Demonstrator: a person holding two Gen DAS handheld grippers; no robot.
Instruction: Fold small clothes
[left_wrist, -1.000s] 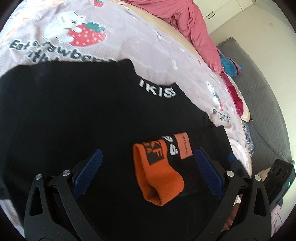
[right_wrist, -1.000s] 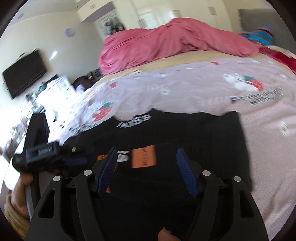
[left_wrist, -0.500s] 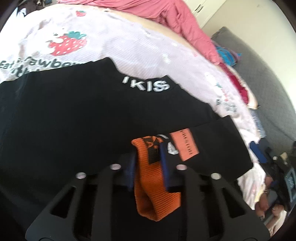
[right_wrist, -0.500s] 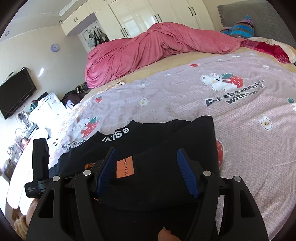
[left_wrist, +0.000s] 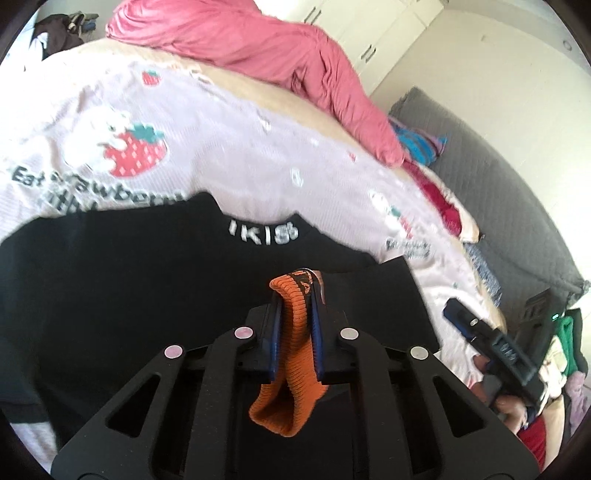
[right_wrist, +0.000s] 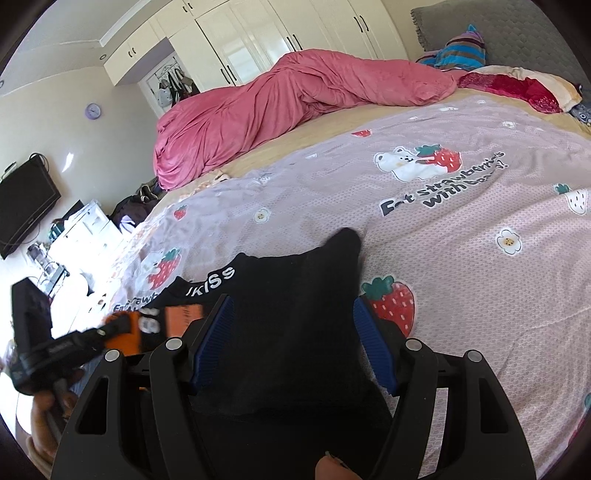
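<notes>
left gripper (left_wrist: 294, 317) closing on orange sock (left_wrist: 291, 354), right gripper (right_wrist: 291, 343) open over black garment (right_wrist: 295, 314)

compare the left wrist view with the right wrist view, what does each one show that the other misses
Only the left wrist view shows the left gripper from behind, its jaws closing on the orange cuff, whose ribbed end hangs below the pads.

Only the right wrist view shows the right gripper from behind, with jaws apart over the black garment and gripping nothing, plus the wardrobe doors, wall clock and television.

Both show the black garment with white collar lettering, the strawberry-print sheet, the pink duvet and the other gripper off to one side.
</notes>
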